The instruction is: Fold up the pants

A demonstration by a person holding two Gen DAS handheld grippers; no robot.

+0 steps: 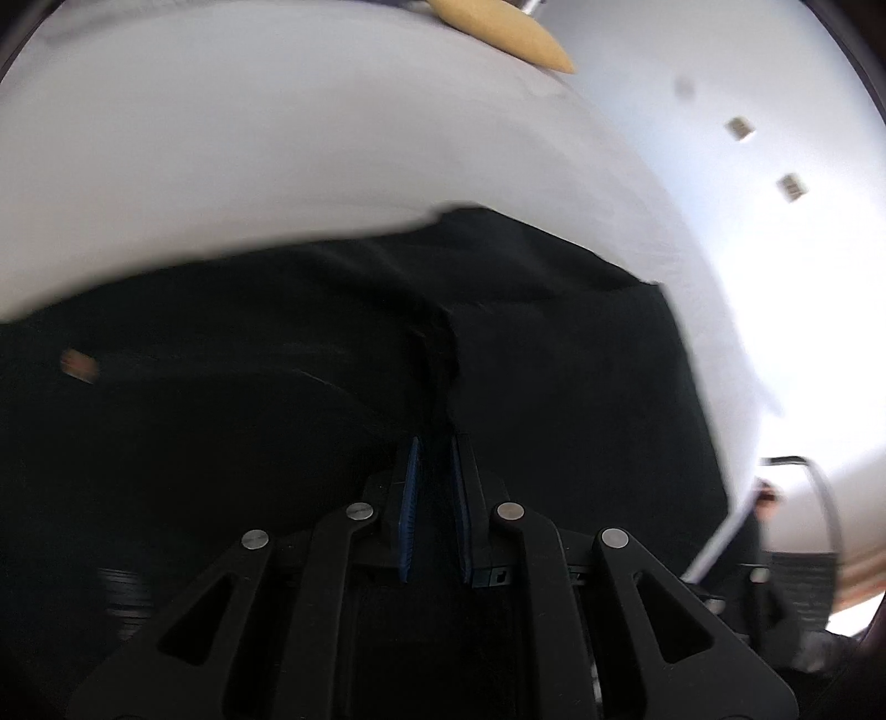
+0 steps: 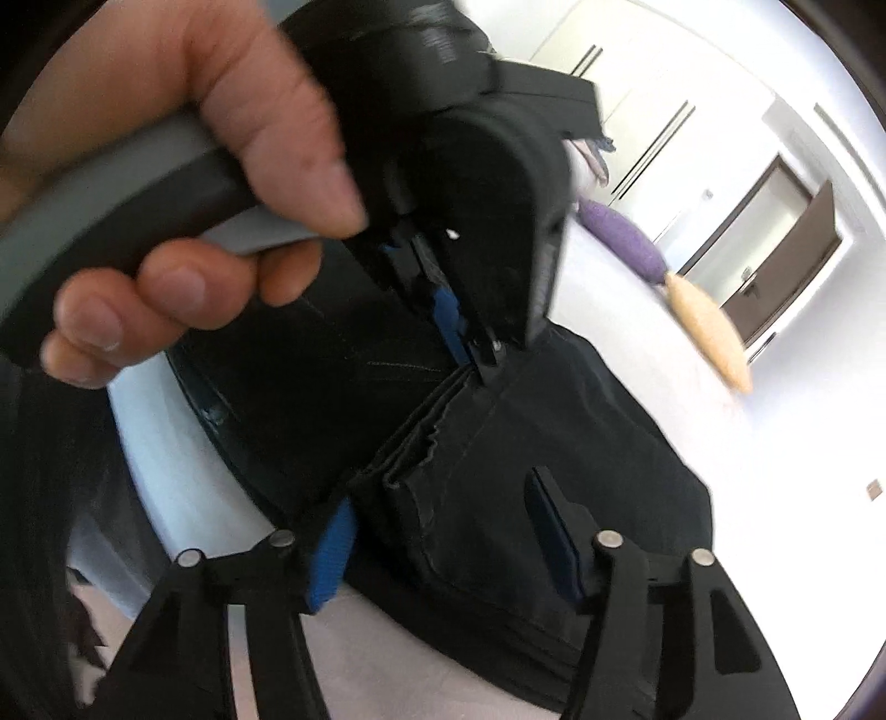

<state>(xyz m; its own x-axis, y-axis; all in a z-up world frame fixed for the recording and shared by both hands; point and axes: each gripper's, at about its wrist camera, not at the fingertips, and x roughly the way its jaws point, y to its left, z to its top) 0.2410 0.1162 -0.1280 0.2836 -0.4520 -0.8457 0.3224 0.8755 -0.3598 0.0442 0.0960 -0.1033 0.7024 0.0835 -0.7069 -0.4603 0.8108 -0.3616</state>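
The black pants lie folded on a white bed sheet. My left gripper is shut on a stacked fold of the pants; its blue pads pinch the dark cloth. In the right wrist view the left gripper, held by a hand, grips the layered edge of the pants. My right gripper is open, its jaws on either side of the same folded edge, blue fingertips low by the cloth.
A tan cushion lies on the sheet at the far side; it shows in the right wrist view next to a purple cushion. A dark door and white wall stand behind the bed.
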